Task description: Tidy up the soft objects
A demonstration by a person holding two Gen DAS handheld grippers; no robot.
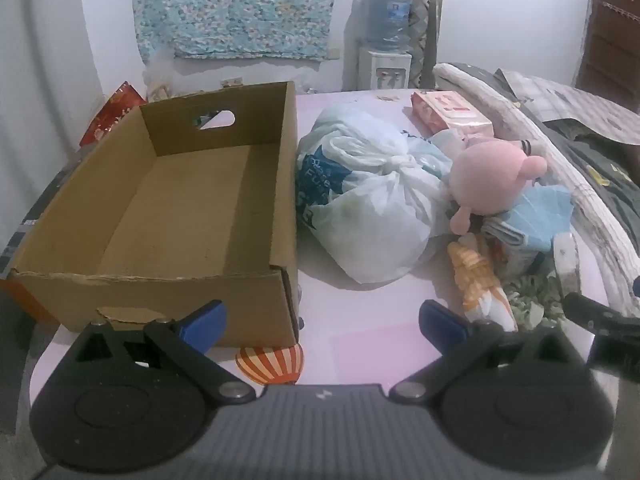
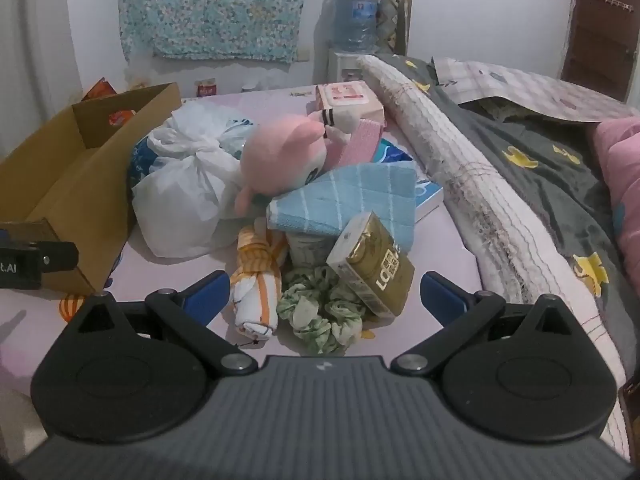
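An empty cardboard box (image 1: 180, 200) stands on the pink sheet at the left; it also shows in the right wrist view (image 2: 80, 168). Right of it lies a pile: a knotted white plastic bag (image 1: 376, 200) (image 2: 184, 196), a pink plush toy (image 1: 492, 176) (image 2: 280, 156), a blue towel (image 2: 352, 200), an orange-and-white cloth (image 2: 256, 280) and a green scrunchie (image 2: 320, 312). My left gripper (image 1: 322, 324) is open and empty in front of the box corner. My right gripper (image 2: 322, 296) is open and empty, just before the scrunchie and the orange cloth.
A gold carton (image 2: 372, 268) leans on the pile. A pink tissue pack (image 2: 348, 100) lies at the back. A rolled white quilt (image 2: 460, 176) and a dark blanket (image 2: 540, 160) border the right side. A water dispenser (image 1: 386, 40) stands by the far wall.
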